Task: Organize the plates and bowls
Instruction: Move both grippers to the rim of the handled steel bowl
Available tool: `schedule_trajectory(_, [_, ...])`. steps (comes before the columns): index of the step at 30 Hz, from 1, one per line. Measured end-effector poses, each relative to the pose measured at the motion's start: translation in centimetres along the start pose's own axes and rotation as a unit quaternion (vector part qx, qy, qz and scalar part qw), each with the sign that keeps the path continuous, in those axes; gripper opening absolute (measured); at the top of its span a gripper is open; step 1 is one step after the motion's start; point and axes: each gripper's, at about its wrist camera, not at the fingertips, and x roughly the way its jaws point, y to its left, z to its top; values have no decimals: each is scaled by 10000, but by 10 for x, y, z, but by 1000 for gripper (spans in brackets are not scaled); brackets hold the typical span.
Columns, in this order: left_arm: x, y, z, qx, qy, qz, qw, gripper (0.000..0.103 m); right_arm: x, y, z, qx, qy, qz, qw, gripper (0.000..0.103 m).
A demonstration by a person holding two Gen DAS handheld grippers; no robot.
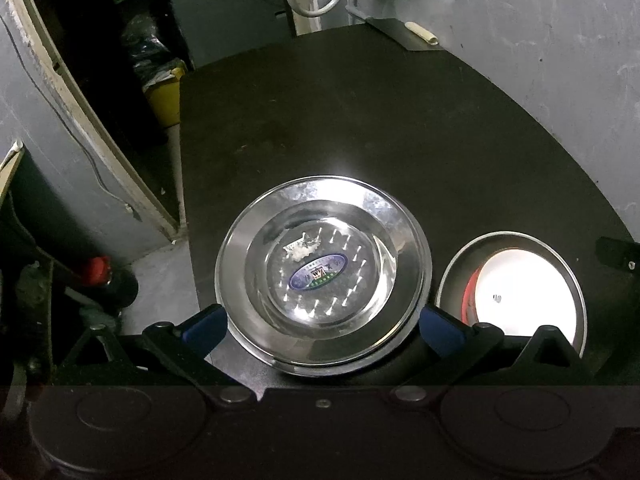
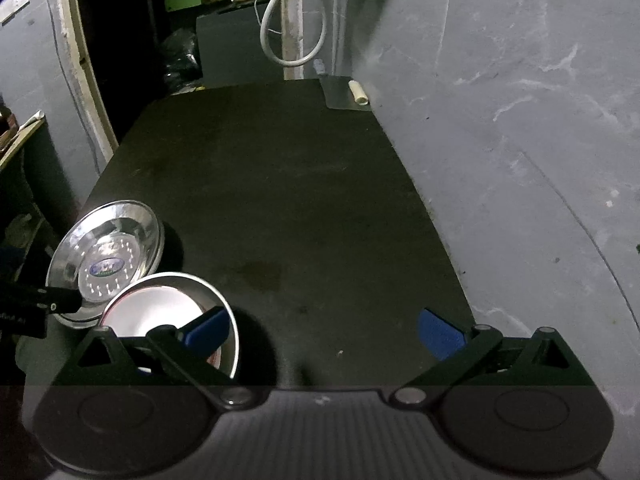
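My left gripper (image 1: pixel 322 326) is spread wide around the steel plate (image 1: pixel 323 276) near the table's (image 1: pixel 400 128) left edge, pads beside the rim, not gripping. Only this view shows the plate's oval blue sticker (image 1: pixel 318 275); its writing is unreadable. The right wrist view shows my right gripper (image 2: pixel 322 334) wide open and empty, with the white-lined bowl (image 2: pixel 168 312) overlapping the plate's rim.

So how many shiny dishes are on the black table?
2: a steel plate with a sticker, between the open left claw, and a bowl just right of it.
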Motion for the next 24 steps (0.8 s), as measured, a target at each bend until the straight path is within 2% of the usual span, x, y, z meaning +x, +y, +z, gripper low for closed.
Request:
schedule_trajectory(9, [-1,-7,1,43,77,62,9999,102,1,-1,-3,-124,133,253,9995,103])
schedule_trajectory(18, [-6,4,-4,-223,14,-229,9995,102,3,1,-2,-267,216,485,9982,103])
schedule_trajectory(24, [-11,10,-7,-357,-51,-604,9975,102,8,3,-1,-327,303,569,9974,103])
